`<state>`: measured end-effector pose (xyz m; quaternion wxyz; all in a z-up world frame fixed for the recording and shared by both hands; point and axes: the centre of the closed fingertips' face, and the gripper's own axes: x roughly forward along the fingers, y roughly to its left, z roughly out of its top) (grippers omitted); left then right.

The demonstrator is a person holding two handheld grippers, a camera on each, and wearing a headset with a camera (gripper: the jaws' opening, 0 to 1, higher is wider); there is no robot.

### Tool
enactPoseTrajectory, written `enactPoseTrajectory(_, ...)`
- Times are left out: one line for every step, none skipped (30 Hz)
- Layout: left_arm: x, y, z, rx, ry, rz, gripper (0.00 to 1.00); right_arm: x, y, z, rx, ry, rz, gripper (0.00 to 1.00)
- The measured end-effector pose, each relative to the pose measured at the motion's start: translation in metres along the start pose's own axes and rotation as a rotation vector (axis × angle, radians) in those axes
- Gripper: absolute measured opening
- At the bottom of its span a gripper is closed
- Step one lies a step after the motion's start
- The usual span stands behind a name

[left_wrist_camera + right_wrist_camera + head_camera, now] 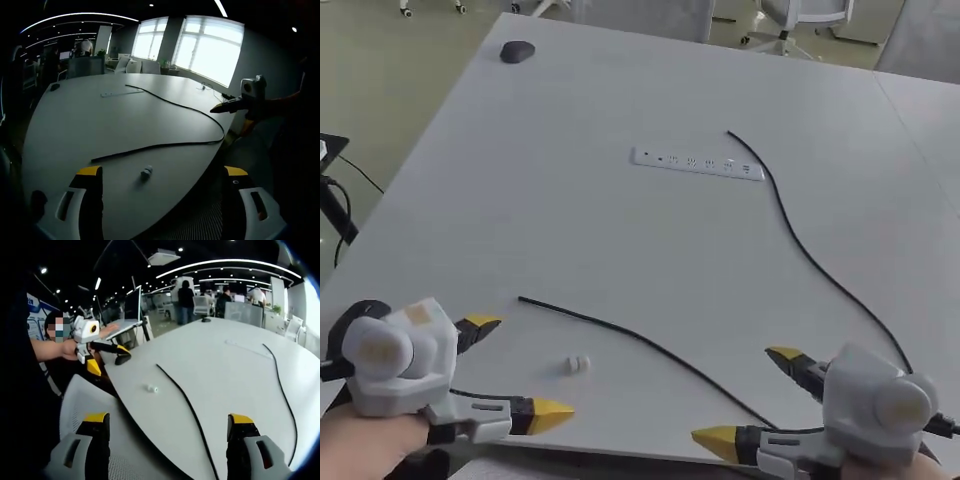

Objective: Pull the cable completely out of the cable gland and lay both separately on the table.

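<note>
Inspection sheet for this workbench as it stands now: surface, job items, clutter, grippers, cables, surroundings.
Surface: pale grey table, bare parts look clean.
Job's things: black cable lies loose in a long curve; small white cable gland lies apart from it, near one end.
Clutter: power strip mid-table; dark mouse-like object at the far corner.
Grippers: left gripper and right gripper both open and empty, at the near edge.
Cables: the black cable, free of the gland, runs past one end of the power strip.
Surroundings: office chairs beyond the far edge; bright windows.
</note>
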<state>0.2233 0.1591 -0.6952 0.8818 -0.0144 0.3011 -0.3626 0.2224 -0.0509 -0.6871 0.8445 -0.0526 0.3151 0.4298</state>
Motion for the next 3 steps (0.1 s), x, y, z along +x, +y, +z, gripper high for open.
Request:
enactPoseTrajectory(-0.0003,0.0003,-0.0002,-0.002,0.002,0.001,0.99,-0.0006,-0.0011,-0.0022,0.000,0.011,-0.003,0.99)
enactPoseTrajectory(-0.0004,0.0002,-0.0009,-0.006,0.006,-0.001,0.99,-0.0008,-0.0033,-0.0050,-0.001,0.023,-0.007,0.99)
enactPoseTrajectory(-0.0005,-0.0002,-0.0009,-0.005,0.007,0.001,0.99,-0.0013,-0.0049,-0.0076,-0.001,0.036,-0.009,0.99)
